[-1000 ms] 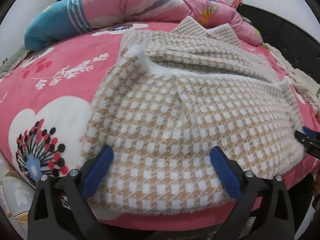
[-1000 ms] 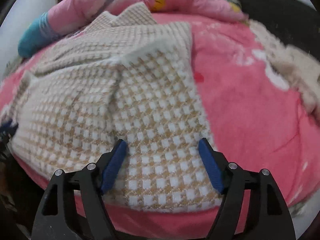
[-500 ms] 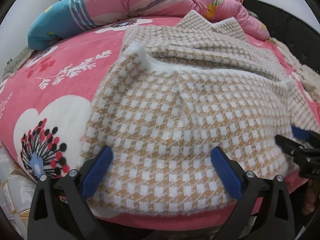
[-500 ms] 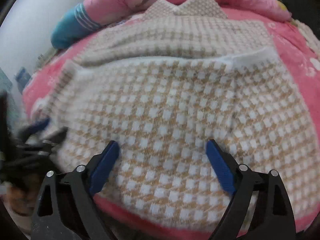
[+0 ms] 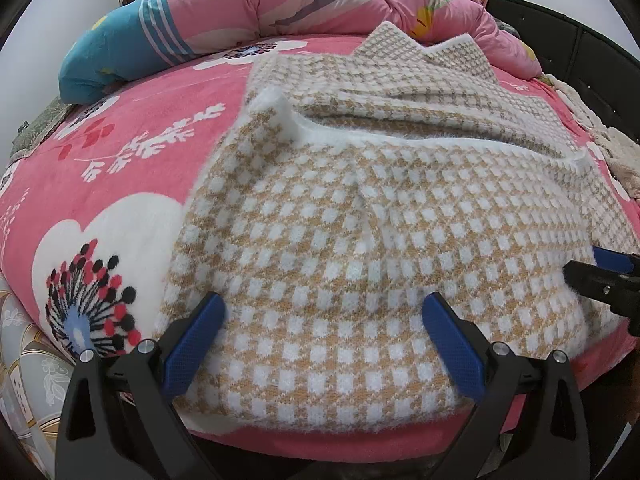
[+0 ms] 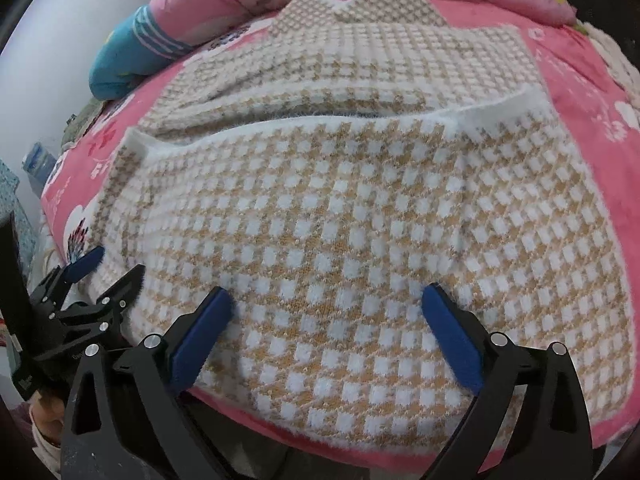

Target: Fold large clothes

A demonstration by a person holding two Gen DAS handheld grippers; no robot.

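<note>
A large tan-and-white houndstooth knit garment (image 5: pixel 360 220) lies folded on a pink bed, its near half lying doubled over the far half; it also shows in the right wrist view (image 6: pixel 340 208). My left gripper (image 5: pixel 324 316) is open and empty, its blue pads over the garment's near left edge. My right gripper (image 6: pixel 328 308) is open and empty over the near edge further right. The right gripper shows at the right edge of the left wrist view (image 5: pixel 608 276); the left gripper shows at the lower left of the right wrist view (image 6: pixel 104 276).
A pink floral bedsheet (image 5: pixel 120 184) covers the bed. A pink and blue quilt (image 5: pixel 248 12) is bunched along the far side. A cream fuzzy cloth (image 5: pixel 608 148) lies at the right by a dark headboard (image 5: pixel 592 64). The bed's near edge drops off just below the garment.
My right gripper has swung left along the garment's near edge, from its right side toward the middle, and come closer to the left gripper. My left gripper has barely moved.
</note>
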